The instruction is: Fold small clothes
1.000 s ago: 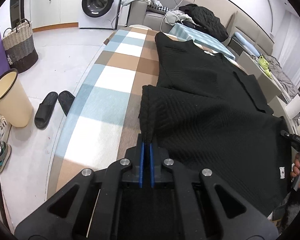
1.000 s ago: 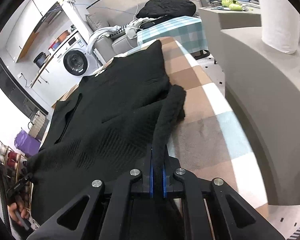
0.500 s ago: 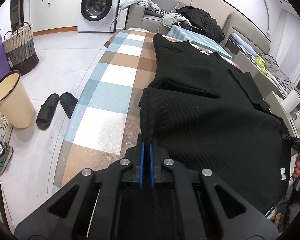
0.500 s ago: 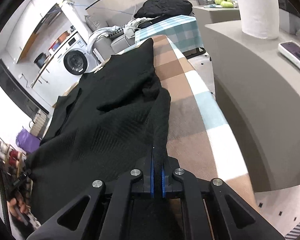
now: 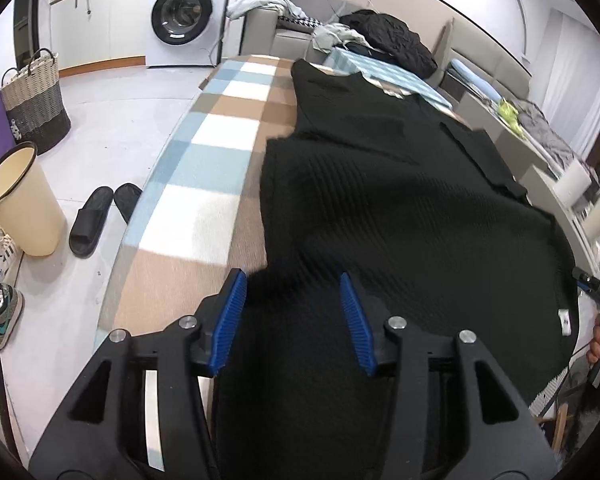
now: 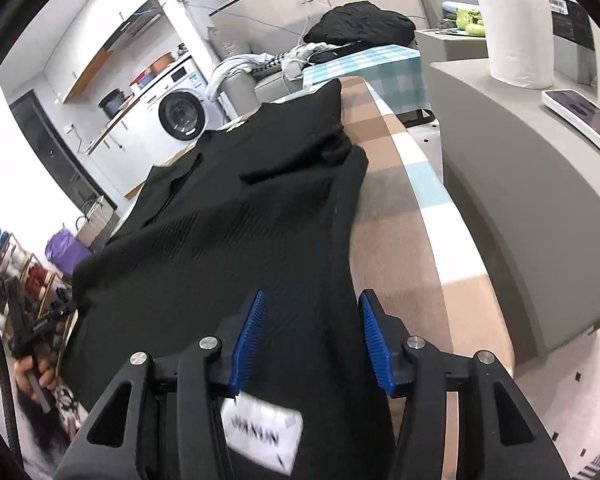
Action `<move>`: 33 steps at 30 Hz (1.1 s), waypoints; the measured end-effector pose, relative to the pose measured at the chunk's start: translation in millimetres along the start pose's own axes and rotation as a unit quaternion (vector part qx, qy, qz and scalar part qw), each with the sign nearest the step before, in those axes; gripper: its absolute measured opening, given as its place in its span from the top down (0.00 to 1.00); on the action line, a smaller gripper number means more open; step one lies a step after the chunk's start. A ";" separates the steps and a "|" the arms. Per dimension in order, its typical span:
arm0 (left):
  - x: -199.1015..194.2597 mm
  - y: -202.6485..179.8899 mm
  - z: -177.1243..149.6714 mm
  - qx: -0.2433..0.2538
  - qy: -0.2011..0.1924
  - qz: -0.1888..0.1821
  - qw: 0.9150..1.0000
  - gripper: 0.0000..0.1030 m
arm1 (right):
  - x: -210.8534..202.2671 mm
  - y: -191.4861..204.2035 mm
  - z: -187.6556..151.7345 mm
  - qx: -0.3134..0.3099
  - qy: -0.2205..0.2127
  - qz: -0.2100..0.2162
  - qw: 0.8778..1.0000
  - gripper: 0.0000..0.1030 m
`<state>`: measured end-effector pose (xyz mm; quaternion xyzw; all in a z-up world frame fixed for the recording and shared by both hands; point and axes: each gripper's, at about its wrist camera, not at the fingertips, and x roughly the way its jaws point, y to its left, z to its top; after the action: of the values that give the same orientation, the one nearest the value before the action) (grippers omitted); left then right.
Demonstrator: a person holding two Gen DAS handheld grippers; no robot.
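Black sweater (image 5: 380, 200) spread lengthwise along checked table (image 5: 204, 184), neck end far, hem over near edge, bare cloth strips down both long sides; left gripper (image 5: 292, 296) and right gripper (image 6: 310, 320) jaws just opened, apart, hem lying slack between pads, unclamped.

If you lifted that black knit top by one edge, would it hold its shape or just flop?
Probably flop: the top already lies in soft folds and hangs off the table. Its ribbed knit looks thick, so likely not slippery.
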<state>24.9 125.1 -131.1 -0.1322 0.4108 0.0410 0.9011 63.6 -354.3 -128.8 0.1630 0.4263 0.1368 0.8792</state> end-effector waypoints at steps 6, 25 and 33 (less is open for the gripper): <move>2.5 -0.6 -13.8 0.008 0.018 0.017 1.000 0.56 | -4.9 -2.1 -22.2 -0.016 0.008 -0.005 1.000 0.51; 10.2 16.9 -9.5 0.008 0.013 0.045 0.999 0.38 | 1.3 1.3 -29.5 -0.034 0.003 -0.010 0.999 0.53; 19.8 -1.2 -4.7 0.048 0.014 0.032 0.998 0.91 | 3.7 7.8 -30.9 -0.060 -0.009 -0.022 0.998 0.81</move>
<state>34.7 122.0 -148.7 -0.0765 0.4290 0.0478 0.8988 40.5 -340.6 -146.3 0.1017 0.4132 0.1412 0.8938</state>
